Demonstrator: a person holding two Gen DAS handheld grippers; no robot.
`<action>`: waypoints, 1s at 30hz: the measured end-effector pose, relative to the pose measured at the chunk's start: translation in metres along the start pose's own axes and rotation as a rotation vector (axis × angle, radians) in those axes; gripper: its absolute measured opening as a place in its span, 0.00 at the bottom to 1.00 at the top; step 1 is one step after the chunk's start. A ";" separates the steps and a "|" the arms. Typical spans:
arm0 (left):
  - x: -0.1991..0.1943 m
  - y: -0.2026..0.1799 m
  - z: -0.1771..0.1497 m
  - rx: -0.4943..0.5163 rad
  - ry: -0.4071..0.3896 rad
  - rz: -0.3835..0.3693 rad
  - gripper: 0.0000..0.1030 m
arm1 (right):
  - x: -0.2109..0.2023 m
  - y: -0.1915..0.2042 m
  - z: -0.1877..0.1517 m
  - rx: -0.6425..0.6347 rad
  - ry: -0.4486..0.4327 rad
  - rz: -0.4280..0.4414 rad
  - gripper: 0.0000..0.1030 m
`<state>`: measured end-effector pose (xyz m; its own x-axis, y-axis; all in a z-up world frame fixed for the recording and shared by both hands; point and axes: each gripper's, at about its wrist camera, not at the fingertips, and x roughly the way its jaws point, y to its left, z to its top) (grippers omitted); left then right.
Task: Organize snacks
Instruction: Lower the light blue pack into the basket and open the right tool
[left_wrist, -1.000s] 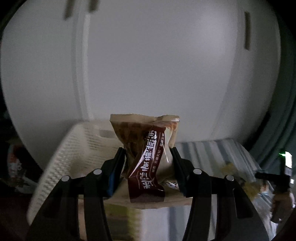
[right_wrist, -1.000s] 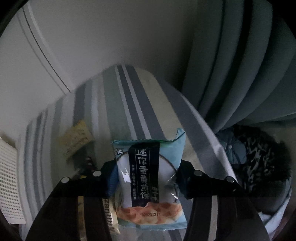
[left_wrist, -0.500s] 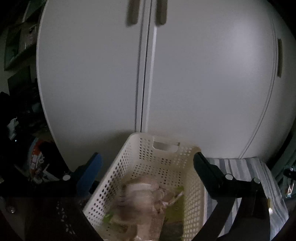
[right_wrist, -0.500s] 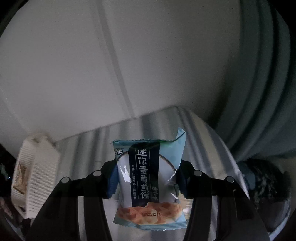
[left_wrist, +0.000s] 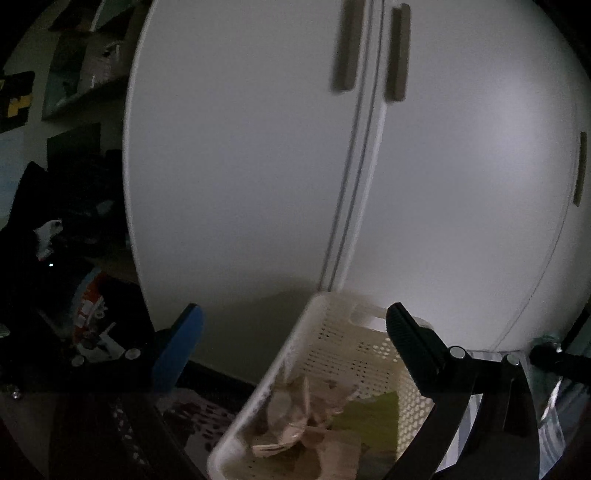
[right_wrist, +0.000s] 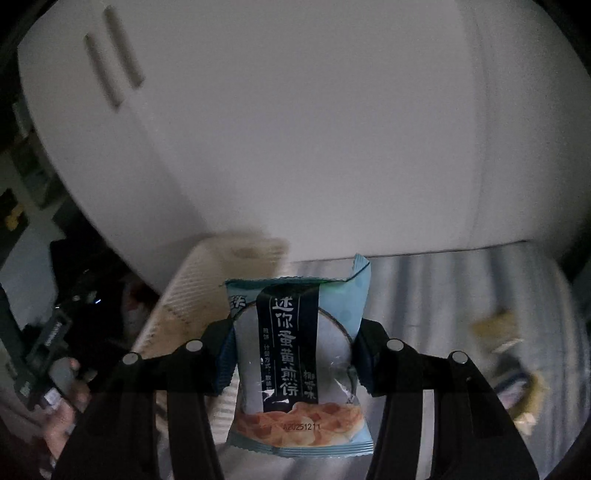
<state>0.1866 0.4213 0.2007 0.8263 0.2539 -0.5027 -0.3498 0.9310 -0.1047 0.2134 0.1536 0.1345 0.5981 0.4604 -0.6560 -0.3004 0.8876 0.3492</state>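
My left gripper (left_wrist: 293, 332) stands wide open, nothing between its fingers, tilted down over the white basket's (left_wrist: 280, 373) left rim. Brown and green packets (left_wrist: 306, 417) lie jumbled in the basket bottom. My right gripper (right_wrist: 293, 363) is level, clamped on a pale blue snack pack (right_wrist: 299, 362), upright, dark label facing the camera, held in front of the basket (right_wrist: 177, 299) and striped cloth (right_wrist: 443, 295). My left hand (right_wrist: 62, 402) shows low left, wrapped round its handle. White cupboard (left_wrist: 258, 166) behind
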 end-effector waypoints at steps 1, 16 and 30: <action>-0.002 0.002 0.000 -0.006 -0.003 0.000 0.97 | 0.009 0.011 0.000 -0.001 0.018 0.029 0.50; -0.009 0.016 0.003 -0.060 -0.021 -0.045 0.97 | 0.084 0.073 -0.007 0.003 0.119 0.150 0.67; -0.022 -0.030 0.002 0.027 -0.040 -0.156 0.97 | 0.050 0.028 -0.020 0.023 0.066 0.044 0.67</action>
<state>0.1795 0.3886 0.2164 0.8867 0.1153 -0.4478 -0.2040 0.9666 -0.1551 0.2203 0.2023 0.0981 0.5342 0.4996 -0.6819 -0.3077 0.8663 0.3936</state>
